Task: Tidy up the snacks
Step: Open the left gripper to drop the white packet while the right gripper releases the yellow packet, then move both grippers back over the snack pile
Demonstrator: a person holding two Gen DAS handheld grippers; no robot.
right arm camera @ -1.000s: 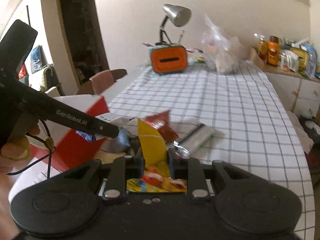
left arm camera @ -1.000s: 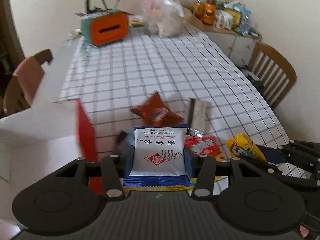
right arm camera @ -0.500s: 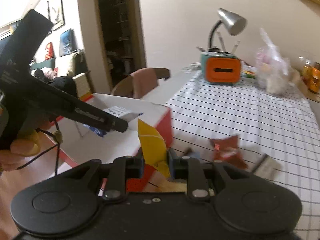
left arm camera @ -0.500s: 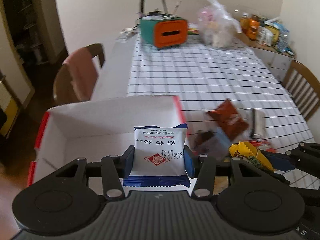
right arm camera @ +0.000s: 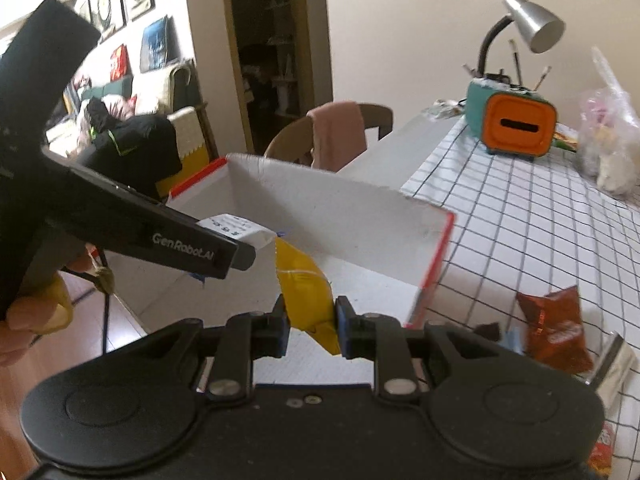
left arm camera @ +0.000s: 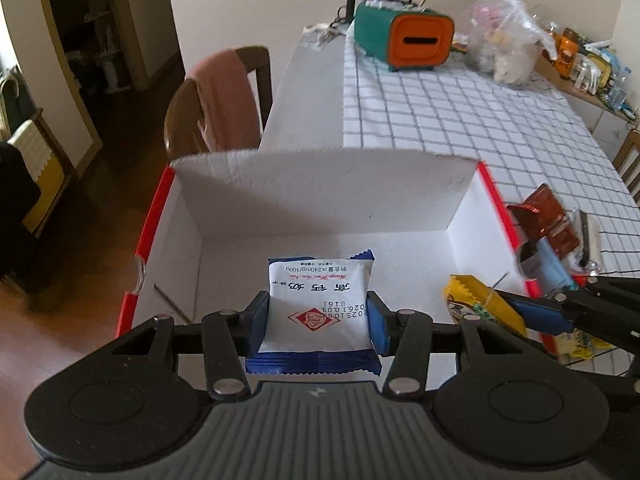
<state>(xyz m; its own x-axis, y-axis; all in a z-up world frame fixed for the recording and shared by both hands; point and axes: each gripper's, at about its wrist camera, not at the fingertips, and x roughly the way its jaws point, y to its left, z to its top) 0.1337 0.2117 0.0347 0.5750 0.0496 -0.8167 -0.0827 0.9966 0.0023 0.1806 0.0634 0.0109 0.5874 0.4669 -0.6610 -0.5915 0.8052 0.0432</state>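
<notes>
My left gripper (left arm camera: 318, 316) is shut on a white and blue snack packet (left arm camera: 318, 304) and holds it over the inside of an open white box with red edges (left arm camera: 320, 196). My right gripper (right arm camera: 310, 320) is shut on a yellow snack packet (right arm camera: 304, 284), held over the same box (right arm camera: 340, 208) at its right side. The yellow packet (left arm camera: 480, 308) and the right gripper's fingers (left arm camera: 536, 312) show in the left wrist view. The left gripper (right arm camera: 240, 256) with its white packet (right arm camera: 236, 230) shows in the right wrist view.
A red-brown snack bag (left arm camera: 546, 222) (right arm camera: 554, 334), a silver packet (right arm camera: 612, 360) and other snacks lie on the checked tablecloth (left arm camera: 460, 120) right of the box. An orange and teal holder (left arm camera: 416, 38), a lamp (right arm camera: 532, 28), a plastic bag (left arm camera: 504, 48) stand at the far end. A chair (left arm camera: 224, 100) stands left.
Both grippers have carried their packets from the table leftwards and now hold them over the inside of the box. The box fills more of both views.
</notes>
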